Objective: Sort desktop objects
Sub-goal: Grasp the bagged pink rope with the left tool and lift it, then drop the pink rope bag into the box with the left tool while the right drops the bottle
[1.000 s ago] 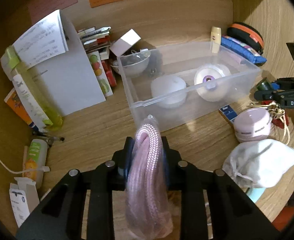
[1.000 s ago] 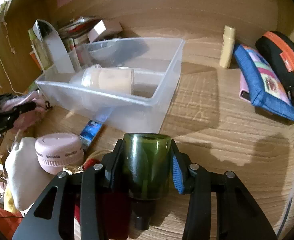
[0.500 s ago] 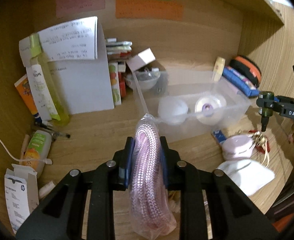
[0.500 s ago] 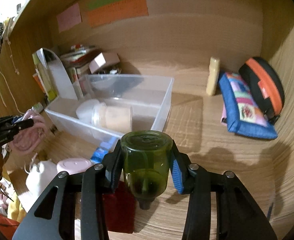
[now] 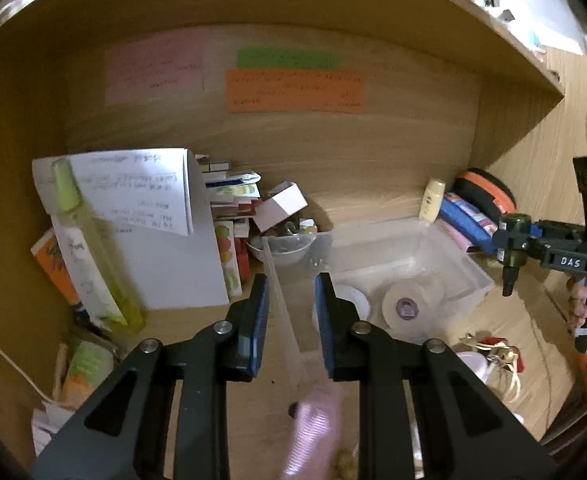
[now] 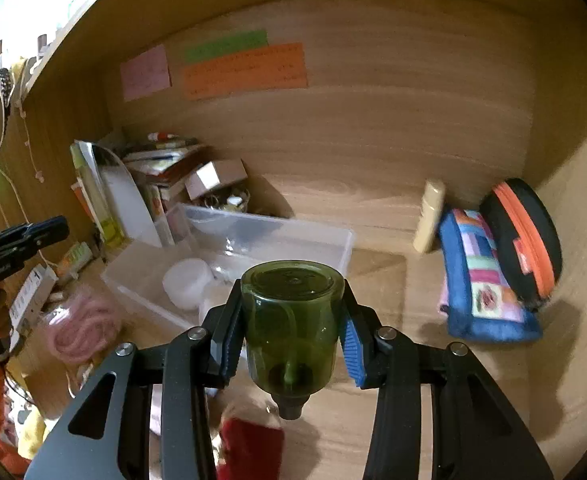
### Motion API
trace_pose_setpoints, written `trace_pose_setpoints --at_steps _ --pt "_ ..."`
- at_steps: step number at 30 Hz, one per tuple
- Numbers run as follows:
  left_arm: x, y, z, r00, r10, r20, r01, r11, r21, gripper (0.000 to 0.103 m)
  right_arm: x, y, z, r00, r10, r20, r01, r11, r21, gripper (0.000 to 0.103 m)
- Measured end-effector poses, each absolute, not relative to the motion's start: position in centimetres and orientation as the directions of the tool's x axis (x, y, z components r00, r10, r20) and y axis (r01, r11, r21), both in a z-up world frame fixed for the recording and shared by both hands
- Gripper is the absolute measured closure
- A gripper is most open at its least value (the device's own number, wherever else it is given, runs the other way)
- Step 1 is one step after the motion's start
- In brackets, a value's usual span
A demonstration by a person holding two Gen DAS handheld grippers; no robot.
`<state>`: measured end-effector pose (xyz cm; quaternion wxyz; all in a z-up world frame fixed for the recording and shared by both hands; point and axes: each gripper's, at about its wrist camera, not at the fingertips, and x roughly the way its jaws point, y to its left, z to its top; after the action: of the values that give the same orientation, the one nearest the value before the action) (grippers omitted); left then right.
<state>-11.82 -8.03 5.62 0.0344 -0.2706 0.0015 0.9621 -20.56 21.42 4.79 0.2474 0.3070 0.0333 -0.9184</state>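
Slippage was my worry: the right gripper (image 6: 291, 300) was clamped on the green bottle (image 6: 291, 340) only by its smooth round sides, neck hanging down, and a jolt on the way over the clear bin (image 6: 277, 222) could have let it slide out. The left gripper (image 5: 291, 286) had its jaws drawn almost together on nothing. Half a second earlier it pinched the pink rope (image 6: 81, 328); now that lay, I think, on the desk beside the bin, not in it.
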Motion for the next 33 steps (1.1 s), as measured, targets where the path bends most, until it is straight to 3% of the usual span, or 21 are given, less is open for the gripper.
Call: trace_pose_setpoints --at_steps 6,9,11,17,23,33 --pt "-11.2 -9.7 3.2 -0.784 0.108 -0.612 -0.072 -0.994 -0.083 0.080 -21.6 20.3 4.0 -0.666 -0.450 -0.595 0.492 -0.865 0.103 0.065" --pt "-10.2 -9.6 2.1 -0.765 0.103 -0.636 -0.075 -0.995 -0.071 0.062 -22.3 20.0 3.8 -0.662 -0.450 -0.600 0.492 -0.864 0.106 0.065" --pt "-9.6 -9.2 1.5 -0.762 0.095 -0.640 -0.076 -0.995 -0.057 0.044 -22.6 20.1 3.9 -0.659 -0.457 -0.597 0.491 -0.863 0.119 0.065" --pt "-9.0 -7.0 -0.2 -0.705 0.192 -0.682 -0.179 -0.980 -0.090 0.031 -22.7 19.3 5.1 -0.683 -0.453 -0.573 0.490 -0.866 0.101 0.065" --pt "-9.0 -4.1 -2.4 -0.645 0.186 -0.742 -0.253 -0.967 -0.022 0.029 -23.0 18.2 5.6 -0.698 -0.451 -0.556 0.492 -0.867 0.086 0.065" --pt "-10.5 -2.8 -5.0 -0.549 0.181 -0.816 -0.271 -0.962 -0.031 0.025 -24.0 17.4 3.6 -0.682 -0.429 -0.593 0.478 -0.874 0.083 0.065"
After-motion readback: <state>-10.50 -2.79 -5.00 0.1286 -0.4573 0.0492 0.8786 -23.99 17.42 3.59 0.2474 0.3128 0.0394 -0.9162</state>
